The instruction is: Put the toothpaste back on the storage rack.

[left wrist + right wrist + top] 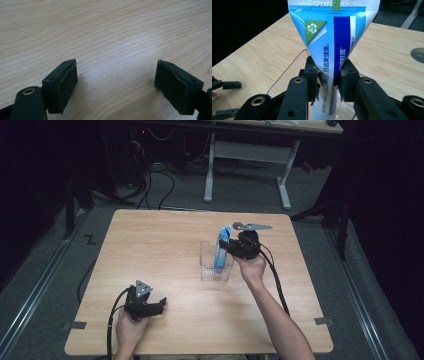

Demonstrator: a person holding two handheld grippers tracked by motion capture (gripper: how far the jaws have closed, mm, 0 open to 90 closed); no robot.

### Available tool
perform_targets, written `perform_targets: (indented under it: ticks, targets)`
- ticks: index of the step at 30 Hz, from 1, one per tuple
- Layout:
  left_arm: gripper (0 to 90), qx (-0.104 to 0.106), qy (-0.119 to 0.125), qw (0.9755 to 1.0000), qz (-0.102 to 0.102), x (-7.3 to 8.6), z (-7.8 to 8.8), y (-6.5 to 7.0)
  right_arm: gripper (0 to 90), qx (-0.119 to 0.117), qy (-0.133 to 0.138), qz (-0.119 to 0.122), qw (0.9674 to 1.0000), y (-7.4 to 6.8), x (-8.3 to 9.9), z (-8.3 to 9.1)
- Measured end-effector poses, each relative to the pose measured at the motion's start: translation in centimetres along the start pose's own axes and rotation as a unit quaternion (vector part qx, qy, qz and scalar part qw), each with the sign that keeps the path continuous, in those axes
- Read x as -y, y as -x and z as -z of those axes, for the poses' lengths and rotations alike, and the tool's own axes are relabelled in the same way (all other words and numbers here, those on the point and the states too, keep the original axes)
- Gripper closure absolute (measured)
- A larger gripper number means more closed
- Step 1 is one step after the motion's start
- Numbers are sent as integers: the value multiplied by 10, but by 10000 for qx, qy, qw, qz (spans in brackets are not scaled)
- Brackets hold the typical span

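Observation:
A blue and white toothpaste tube (223, 236) stands upright, crimped end up, with its lower part inside a clear plastic box (209, 270) at the table's middle. My right gripper (227, 249) is shut on the tube from the right side. In the right gripper view the two pads pinch the tube (332, 37) at its middle, right gripper (329, 83), and the box's clear rim (287, 67) shows below left. My left gripper (156, 306) rests near the front left of the table, open. Its jaws stand wide apart over bare wood, left gripper (116, 85), with nothing between them.
The wooden table (150, 250) has a round cable hole (418, 54) at its far right. A white-legged desk (280, 165) and cables (160, 175) stand on the floor beyond the far edge. Dark floor surrounds the table.

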State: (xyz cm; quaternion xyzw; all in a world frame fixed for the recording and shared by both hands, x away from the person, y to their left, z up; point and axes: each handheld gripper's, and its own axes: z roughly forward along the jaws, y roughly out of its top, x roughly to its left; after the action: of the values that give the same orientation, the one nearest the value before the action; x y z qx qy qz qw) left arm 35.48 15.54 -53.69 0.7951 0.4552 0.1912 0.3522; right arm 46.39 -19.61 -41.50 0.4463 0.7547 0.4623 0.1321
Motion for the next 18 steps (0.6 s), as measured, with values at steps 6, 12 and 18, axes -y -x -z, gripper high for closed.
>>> perform_targets:
  ticks: [6,12,18]
  targets:
    - [189,-2,0,10000,2,0,0,0,719,-34,-75,-4,10000,0,2,-2]
    - [189,-3,1,10000,3,0,0,0,714,42,-20,-42,10000,4,5,1]
    - [189,-4,1,10000,6,0,0,0,703,160,-58,-94,9998,12,6,5]
